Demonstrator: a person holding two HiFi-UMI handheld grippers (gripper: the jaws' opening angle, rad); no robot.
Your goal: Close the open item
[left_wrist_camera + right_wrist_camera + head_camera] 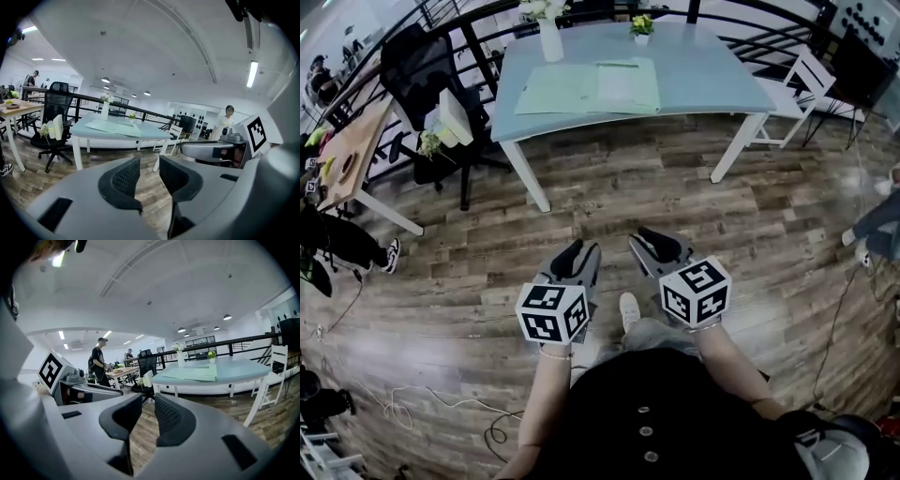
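Observation:
A pale green folder (pixel 591 87) lies spread open and flat on the light blue table (pixel 703 89) ahead of me; it also shows in the left gripper view as a green folder (pixel 115 126) and in the right gripper view as a green folder (pixel 194 373). Both grippers hover side by side over the wooden floor, well short of the table. My left gripper (pixel 581 250) (pixel 149 163) stands open with nothing between its jaws. My right gripper (pixel 652 240) (pixel 147 401) is open too, and empty.
A white vase with flowers (pixel 549 37) and a small potted plant (pixel 642 26) stand at the table's far side. A black office chair (pixel 431 80) is left of the table, a white chair (pixel 797 89) right of it. A wooden desk (pixel 352 150) is far left.

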